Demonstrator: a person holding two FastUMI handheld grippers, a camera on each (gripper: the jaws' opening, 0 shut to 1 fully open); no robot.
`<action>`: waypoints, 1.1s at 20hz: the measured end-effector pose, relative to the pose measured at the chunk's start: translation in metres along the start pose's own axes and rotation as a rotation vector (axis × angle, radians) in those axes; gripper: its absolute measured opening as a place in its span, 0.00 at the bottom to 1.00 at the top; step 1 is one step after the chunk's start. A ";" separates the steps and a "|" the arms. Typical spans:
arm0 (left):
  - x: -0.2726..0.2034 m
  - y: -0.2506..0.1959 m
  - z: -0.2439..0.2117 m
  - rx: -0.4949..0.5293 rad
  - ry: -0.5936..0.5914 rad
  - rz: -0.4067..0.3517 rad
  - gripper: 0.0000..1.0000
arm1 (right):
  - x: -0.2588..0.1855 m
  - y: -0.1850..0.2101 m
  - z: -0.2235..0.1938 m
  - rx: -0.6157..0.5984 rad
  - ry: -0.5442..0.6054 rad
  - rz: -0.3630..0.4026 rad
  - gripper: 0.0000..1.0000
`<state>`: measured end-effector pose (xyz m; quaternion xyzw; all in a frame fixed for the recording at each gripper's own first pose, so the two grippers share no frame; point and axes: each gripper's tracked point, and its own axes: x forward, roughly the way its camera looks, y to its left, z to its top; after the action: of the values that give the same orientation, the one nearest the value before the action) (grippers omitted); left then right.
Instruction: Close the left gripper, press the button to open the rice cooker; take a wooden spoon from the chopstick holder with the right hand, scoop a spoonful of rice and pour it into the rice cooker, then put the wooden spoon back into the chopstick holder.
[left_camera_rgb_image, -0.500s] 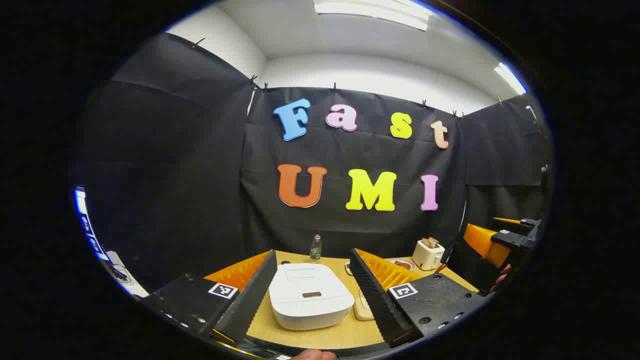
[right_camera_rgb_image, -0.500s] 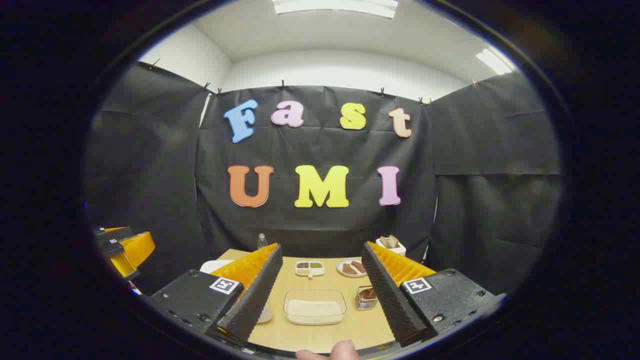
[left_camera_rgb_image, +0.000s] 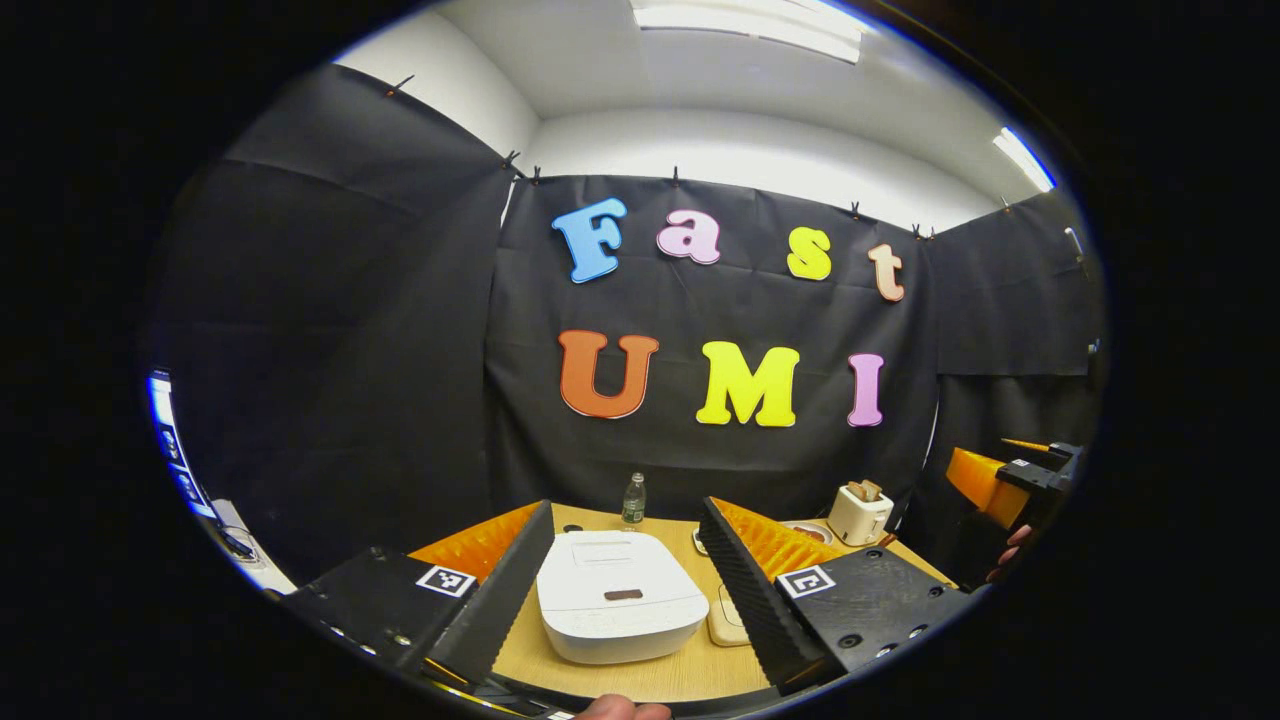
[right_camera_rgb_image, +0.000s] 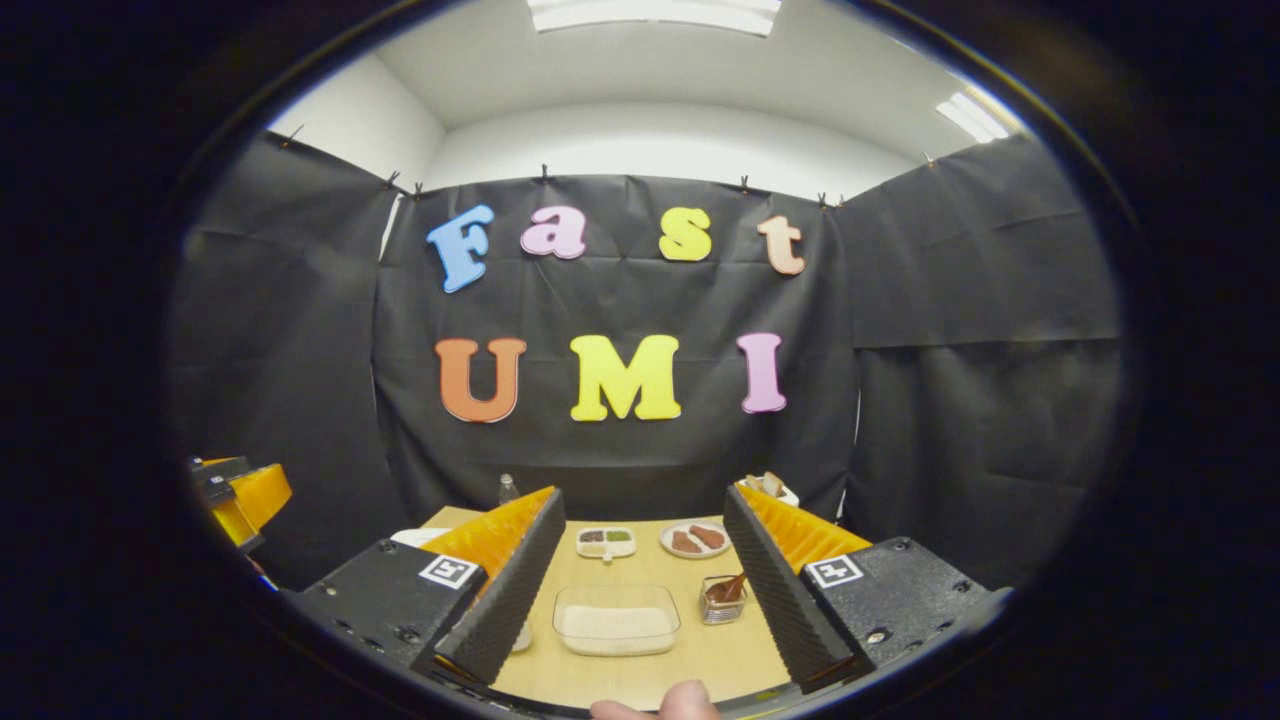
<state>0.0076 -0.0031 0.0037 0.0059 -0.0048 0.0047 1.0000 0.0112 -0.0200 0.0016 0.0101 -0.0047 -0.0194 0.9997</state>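
The white rice cooker (left_camera_rgb_image: 620, 597) sits lid down on the wooden table (left_camera_rgb_image: 640, 675), framed between the fingers of my open left gripper (left_camera_rgb_image: 622, 560), which hovers above and short of it. A dark button (left_camera_rgb_image: 623, 594) marks the lid's front. In the right gripper view a clear container of rice (right_camera_rgb_image: 616, 620) lies on the table between the fingers of my open right gripper (right_camera_rgb_image: 640, 560). Just right of it stands the small holder (right_camera_rgb_image: 722, 600) with a wooden spoon (right_camera_rgb_image: 728, 588) in it. The other gripper (left_camera_rgb_image: 1010, 480) hangs at the far right of the left gripper view.
A small bottle (left_camera_rgb_image: 633, 499) stands at the table's back. A toaster with bread (left_camera_rgb_image: 859, 511) is at the back right. A divided sauce dish (right_camera_rgb_image: 605, 541) and a plate with brown food (right_camera_rgb_image: 694, 539) lie behind the rice container. A beige pad (left_camera_rgb_image: 727, 622) lies right of the cooker.
Both views have tilted slightly; the table items sit a little farther and lower. The far right gripper in the left gripper view has dropped a bit. Both grippers stay open.
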 end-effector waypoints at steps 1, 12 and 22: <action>0.000 -0.001 -0.001 0.002 -0.002 -0.001 0.94 | 0.000 -0.001 0.000 -0.001 -0.001 0.000 1.00; 0.001 -0.003 0.001 0.003 0.000 0.003 0.94 | 0.004 -0.008 0.003 -0.001 -0.009 0.003 1.00; 0.001 -0.001 -0.005 -0.001 0.022 0.034 0.94 | 0.010 -0.020 0.005 -0.009 -0.022 -0.005 1.00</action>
<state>0.0082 -0.0040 -0.0015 0.0054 0.0062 0.0218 0.9997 0.0199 -0.0408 0.0058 0.0053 -0.0155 -0.0218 0.9996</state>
